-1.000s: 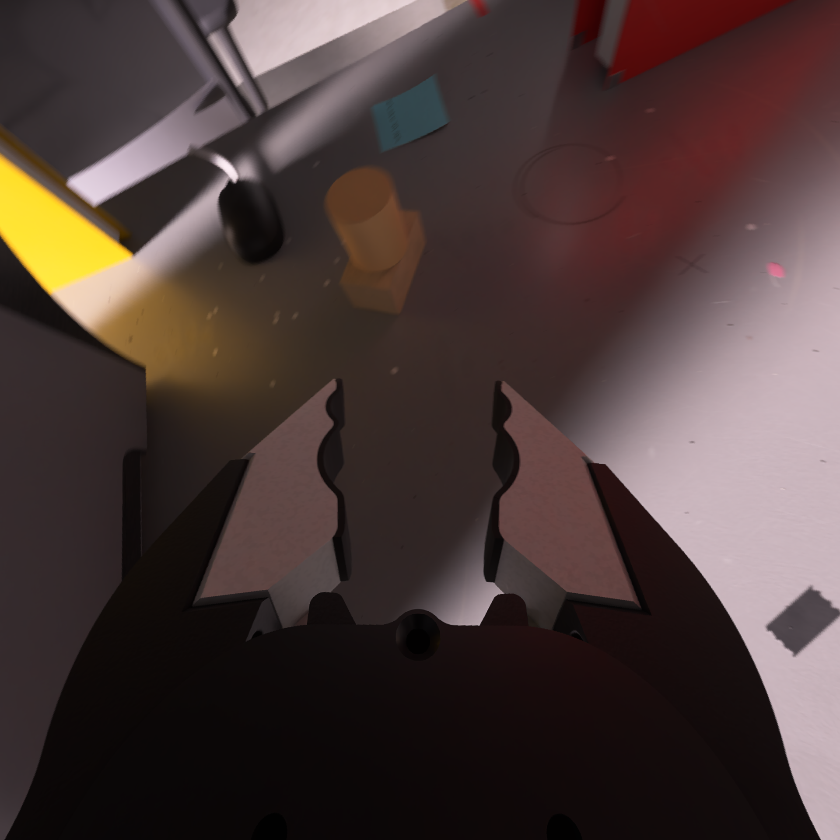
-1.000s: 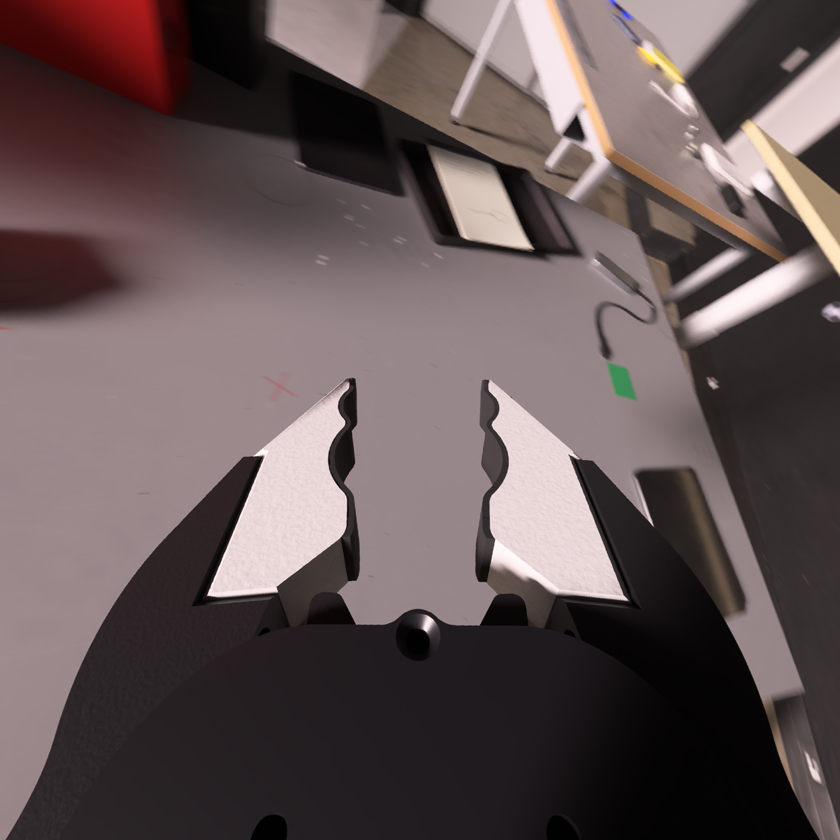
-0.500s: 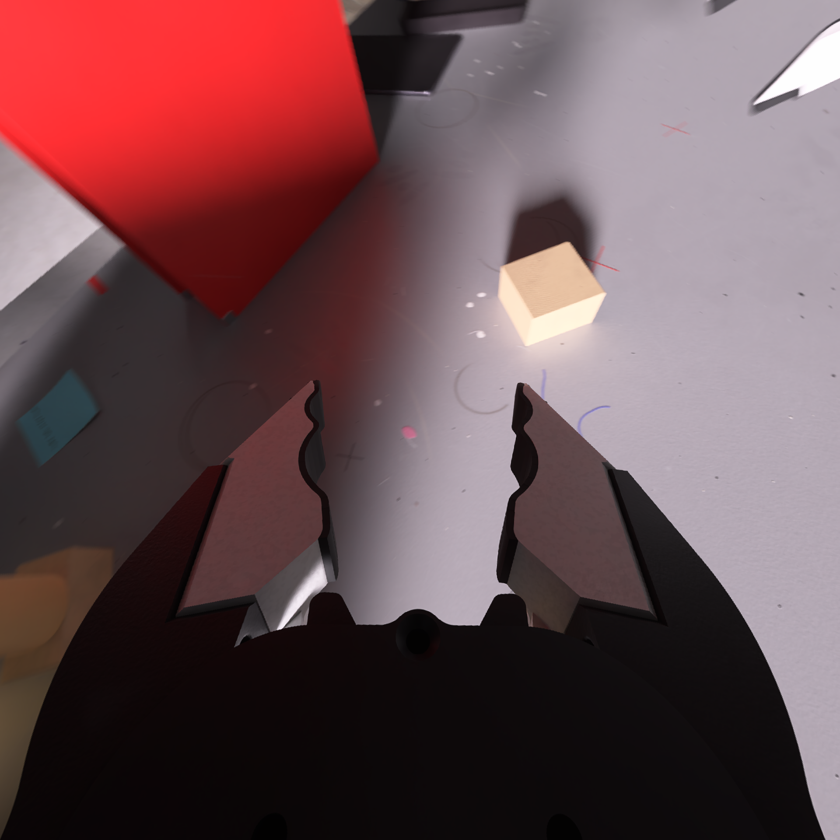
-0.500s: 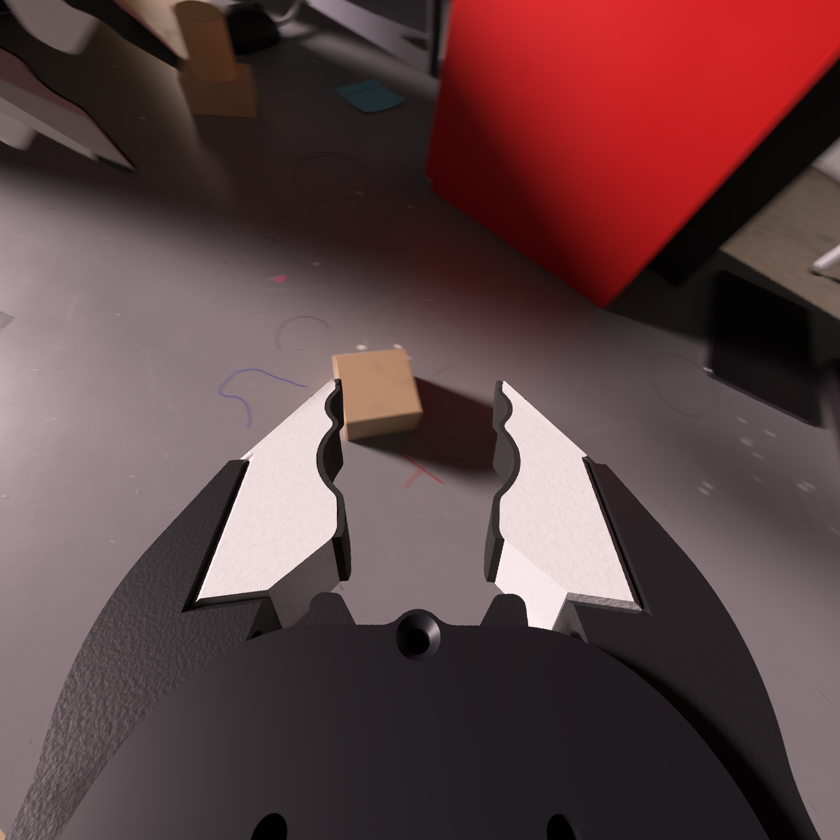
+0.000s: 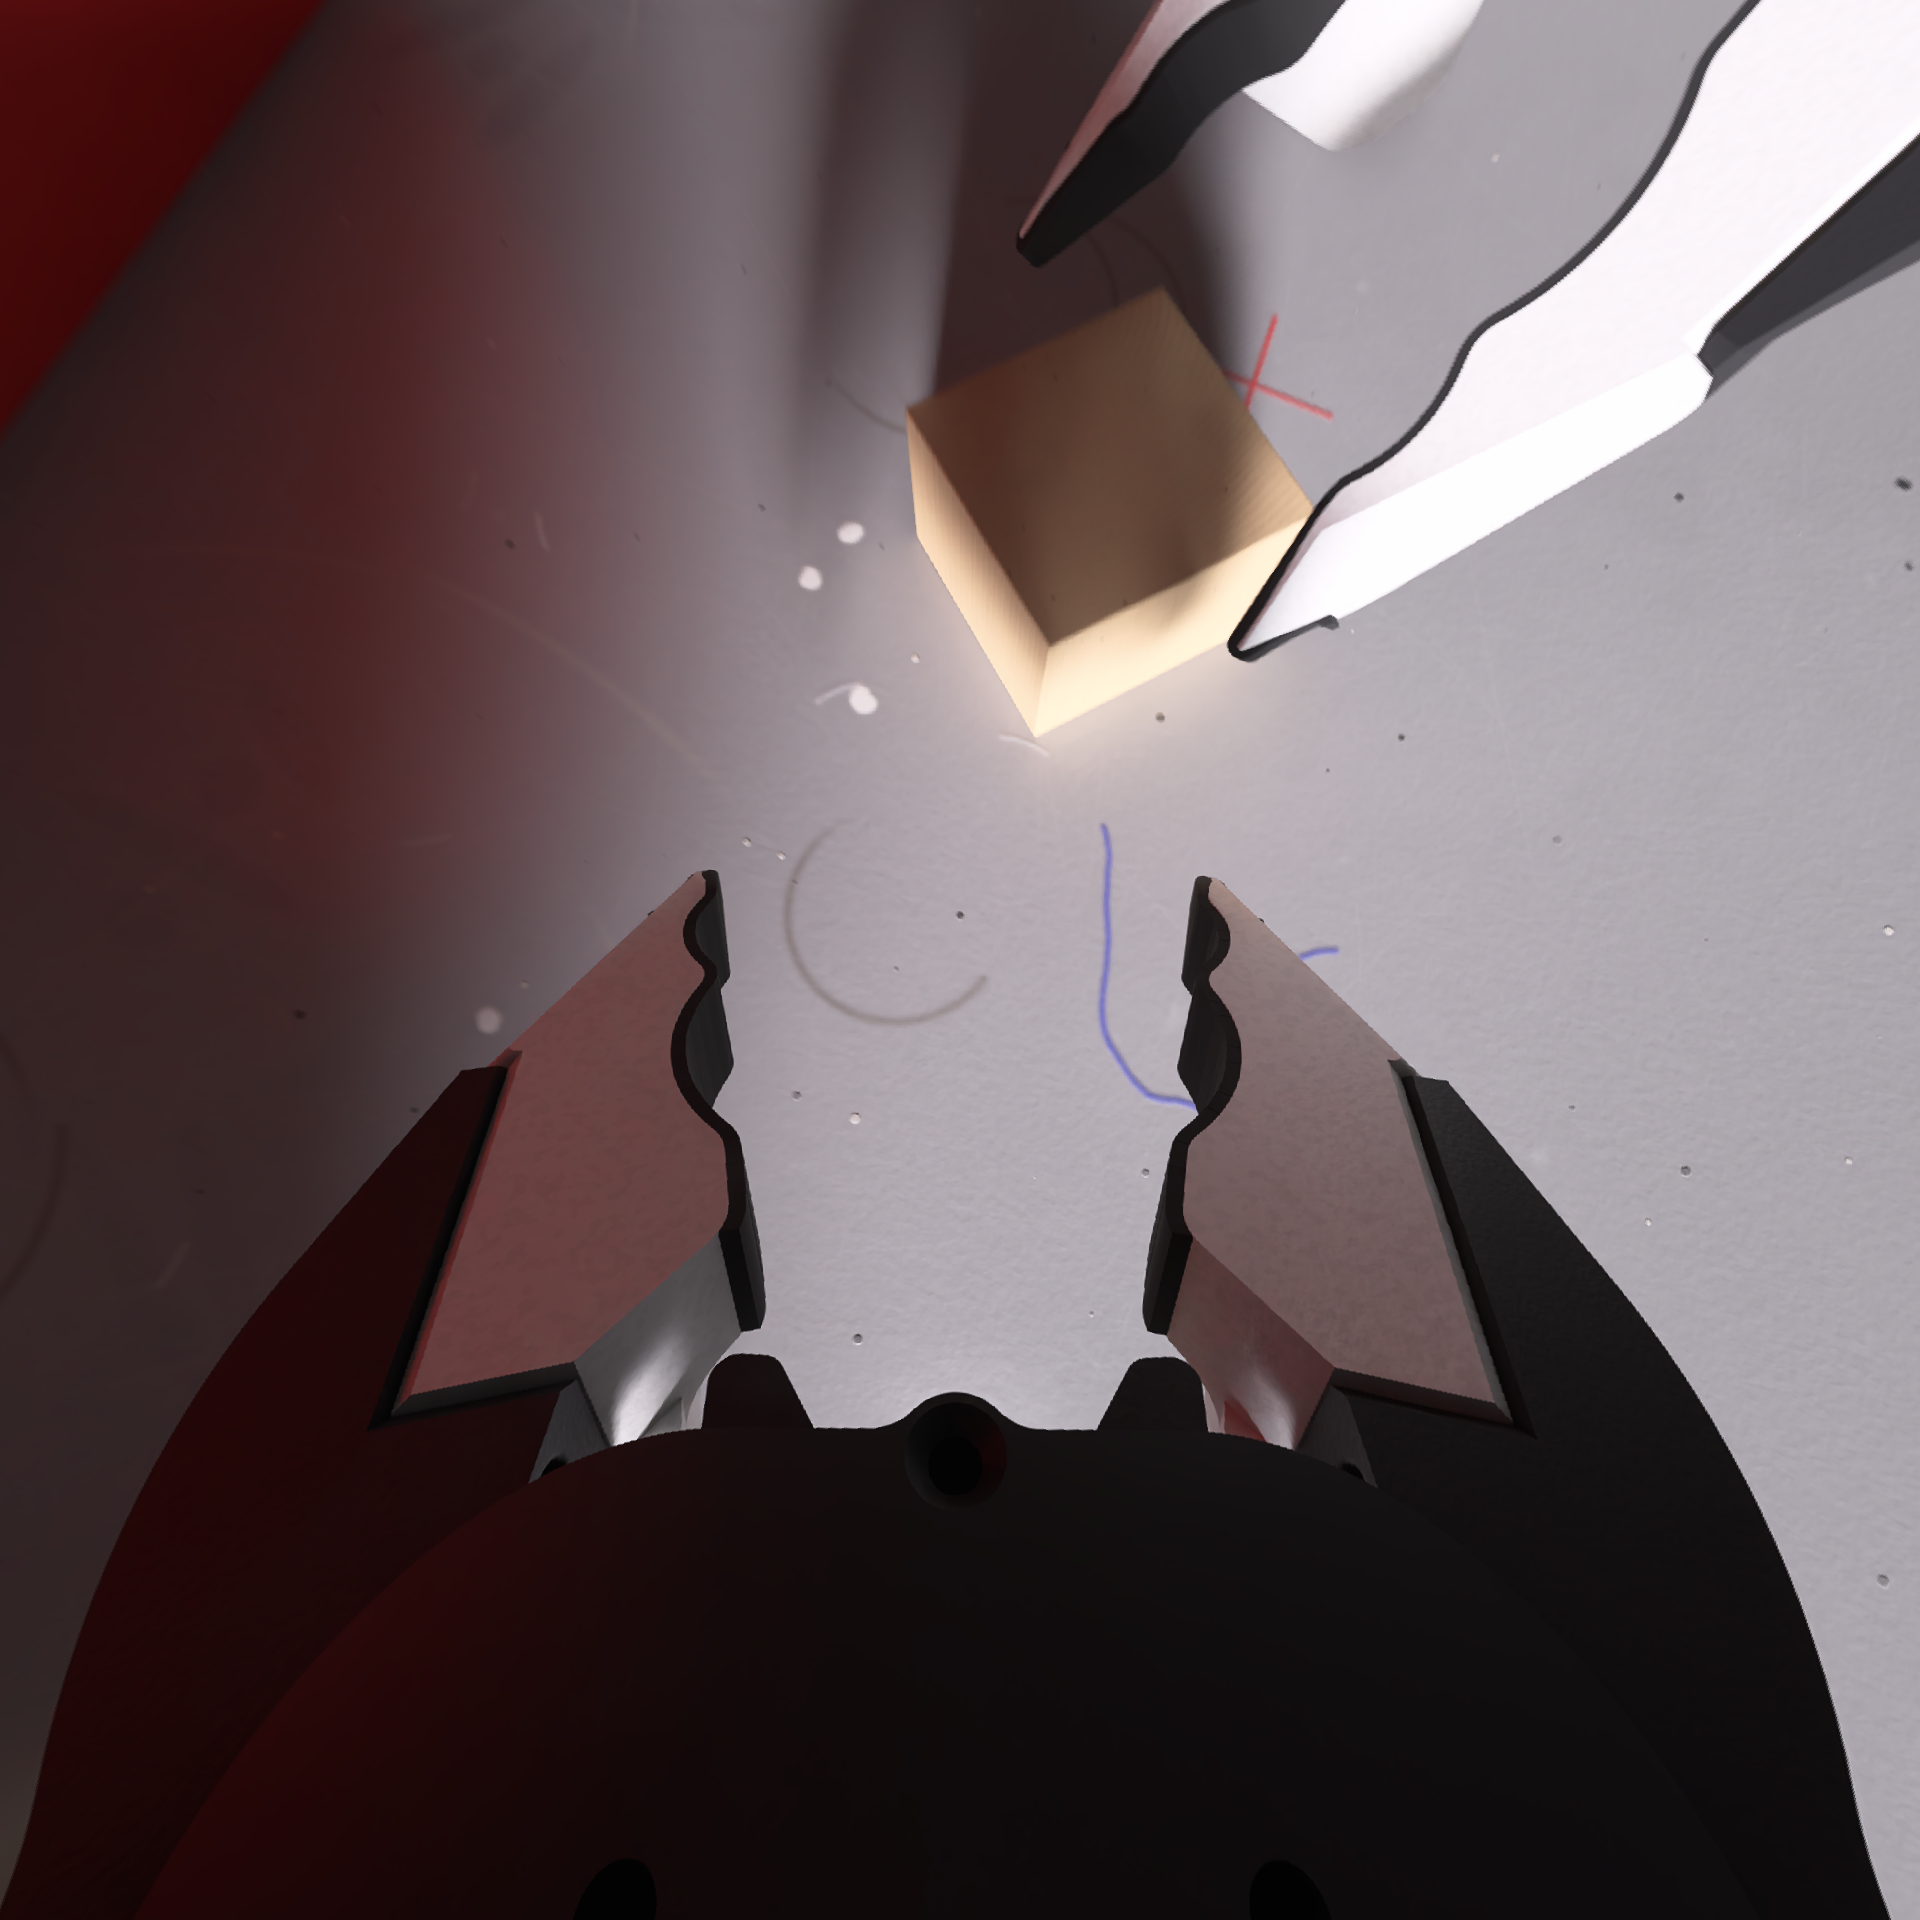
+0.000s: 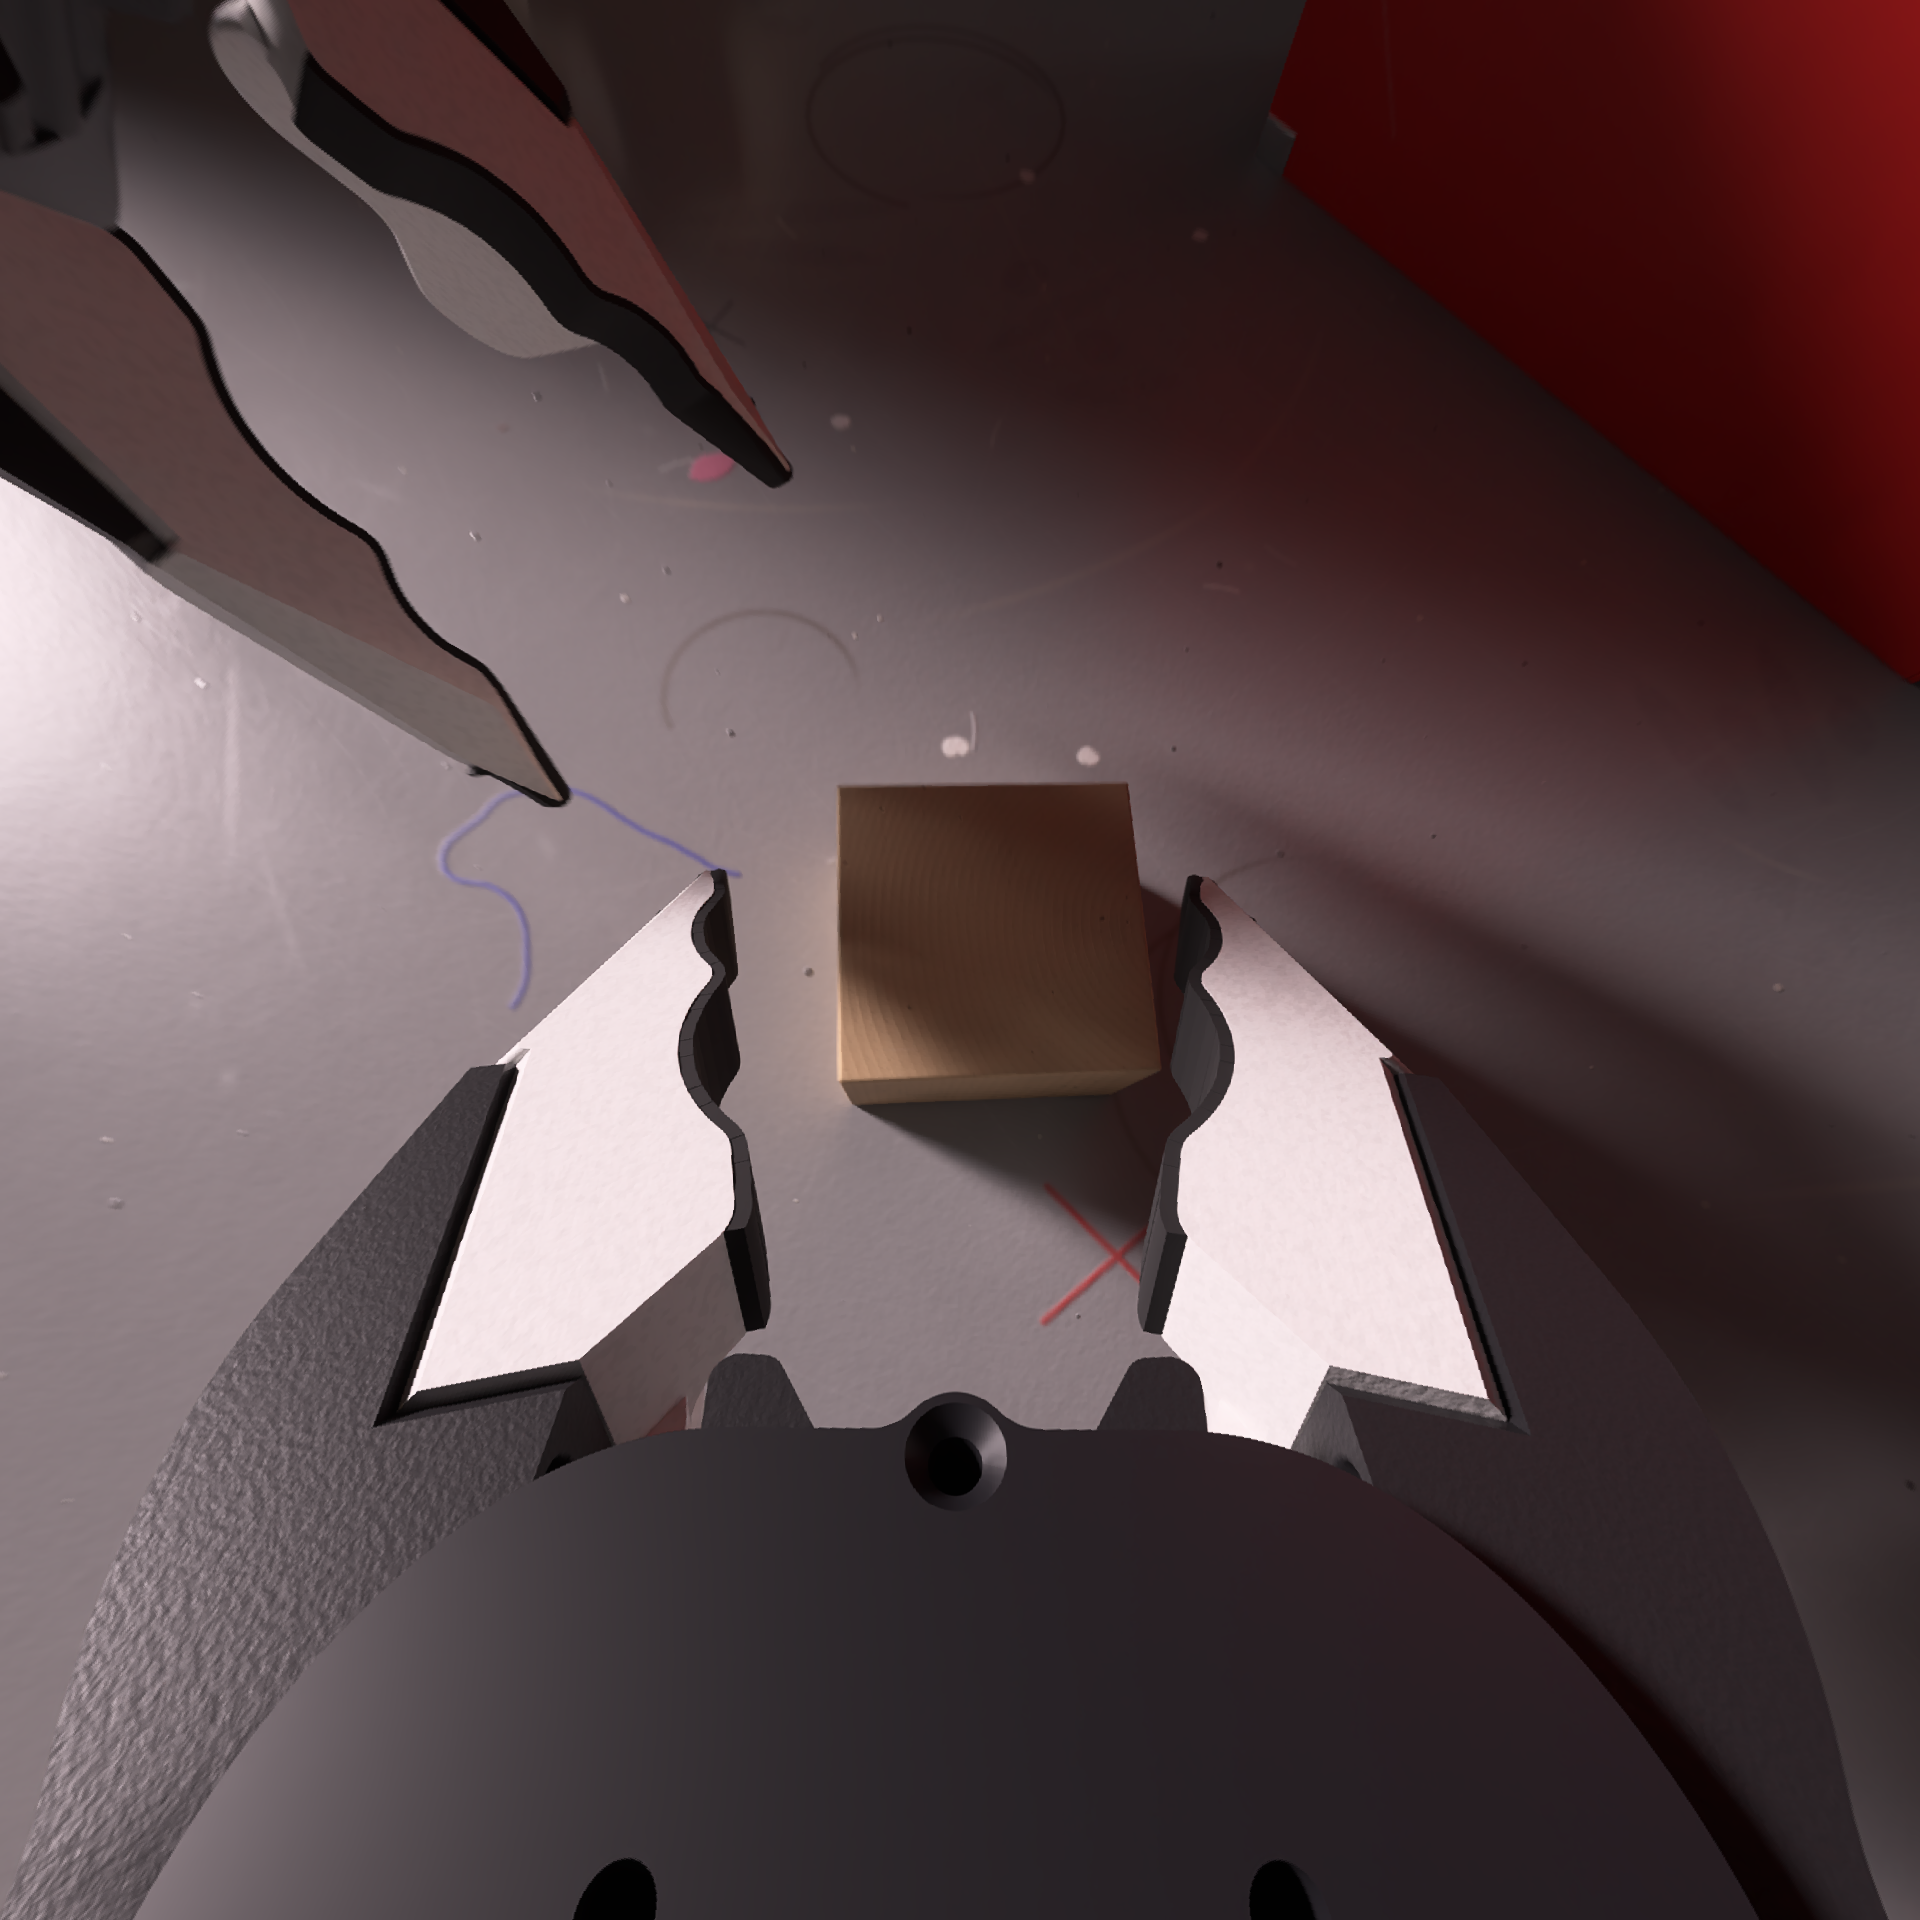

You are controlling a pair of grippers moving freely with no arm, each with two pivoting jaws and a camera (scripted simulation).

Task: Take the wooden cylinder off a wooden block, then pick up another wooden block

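Block [image 6: 992, 945] dead ahead of your right claw [image 6: 956, 883], operator: the wooden cube sits flat on the grey tabletop [image 6: 312, 987], framed in the gap between the two white fingers, closer to the right-hand finger than the left. That claw is spread wide, both fingers clear of the wood, nothing pinched. A red cross mark [image 6: 1101, 1262] lies on the tabletop just behind the block, low between the fingers.

Switch to your left wrist view: the same block [image 5: 1091, 499] lies well ahead of your left claw [image 5: 951, 883] and slightly off to the right, not between its fingers. That claw is spread open too, holding nothing, with a blue scribble [image 5: 1107, 987] under its gap. Your right claw [image 5: 1132, 447] comes in from the top right there, its two tips on either side of the block. A red panel [image 6: 1662, 260] stands at the far right.
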